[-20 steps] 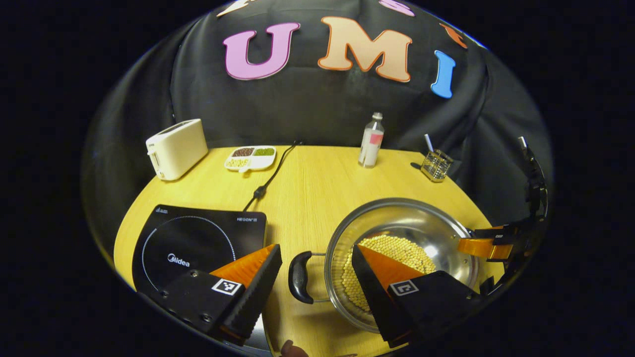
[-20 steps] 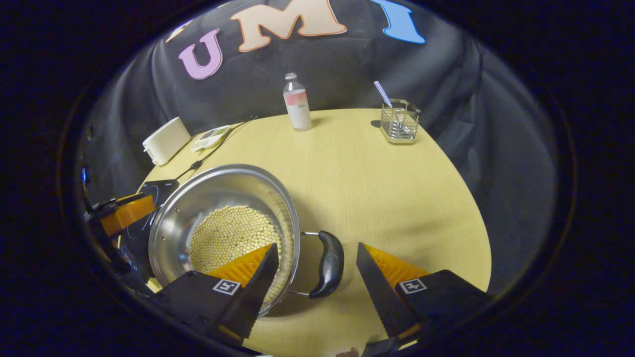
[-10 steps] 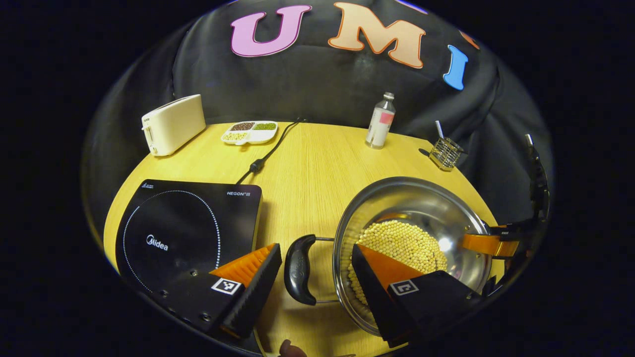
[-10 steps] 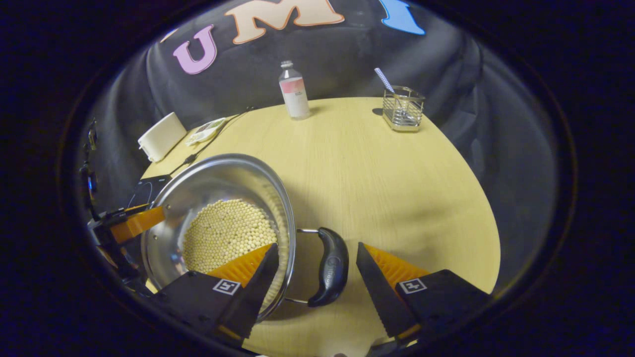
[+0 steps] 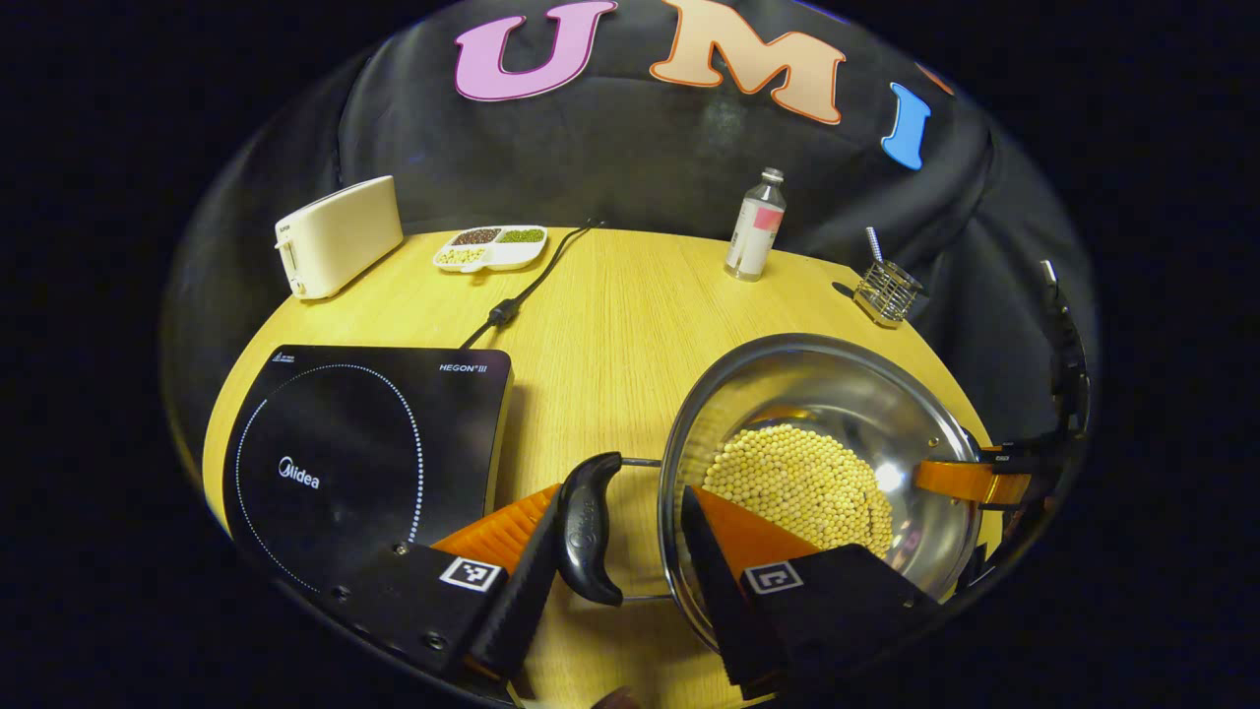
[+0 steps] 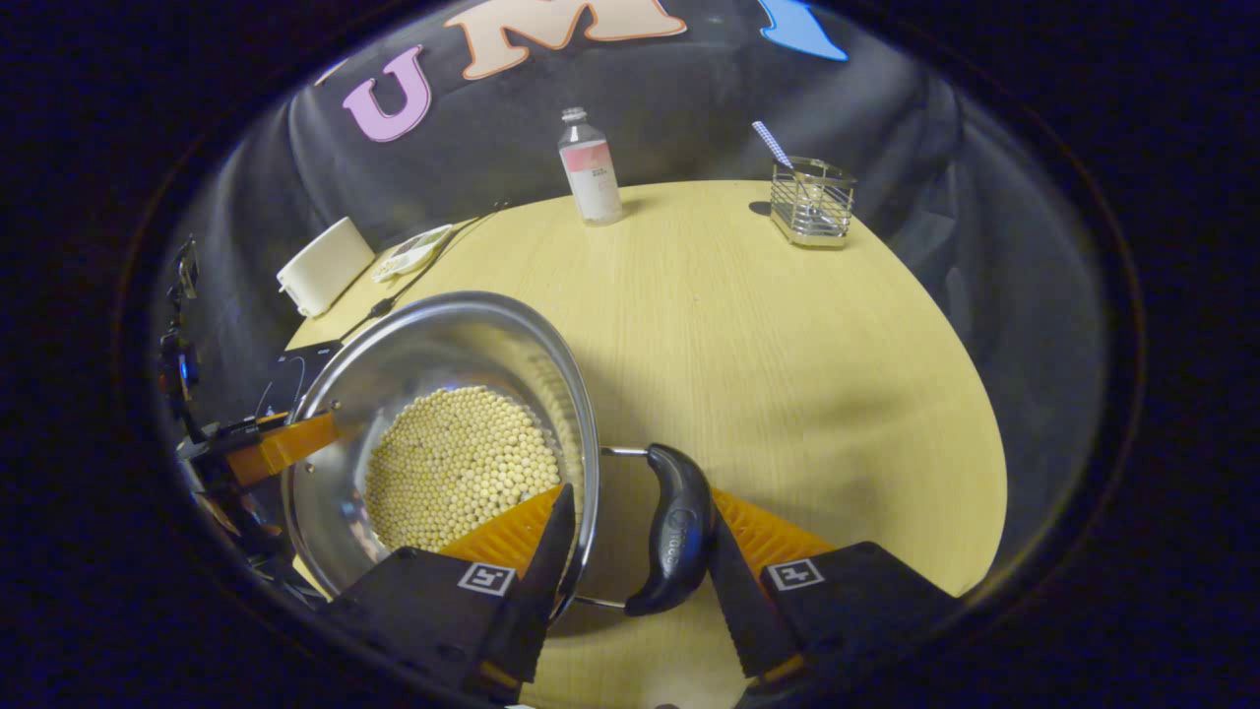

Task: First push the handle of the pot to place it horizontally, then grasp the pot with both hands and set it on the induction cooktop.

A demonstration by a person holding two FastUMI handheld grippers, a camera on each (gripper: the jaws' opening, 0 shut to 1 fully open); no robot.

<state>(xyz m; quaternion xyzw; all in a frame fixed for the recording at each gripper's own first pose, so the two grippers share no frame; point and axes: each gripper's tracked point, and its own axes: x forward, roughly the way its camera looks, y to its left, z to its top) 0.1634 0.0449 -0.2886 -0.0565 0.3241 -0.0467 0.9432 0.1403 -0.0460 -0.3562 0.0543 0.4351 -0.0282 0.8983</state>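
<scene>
Steel pot (image 5: 822,433), holding pale beans, sits on the counter (image 5: 610,325) right of the induction cooktop (image 5: 364,443). We find the left tongs (image 5: 610,551) narrowed about its left handle (image 5: 588,527), the right tongs (image 6: 635,556) likewise about the right handle (image 6: 674,527); firm clamping we cannot confirm. Handles lie horizontal; lifting and placing are not yet done.

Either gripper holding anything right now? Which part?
Each straddles the pot's rim, one finger beside a side handle; a firm clamp cannot be told.
</scene>
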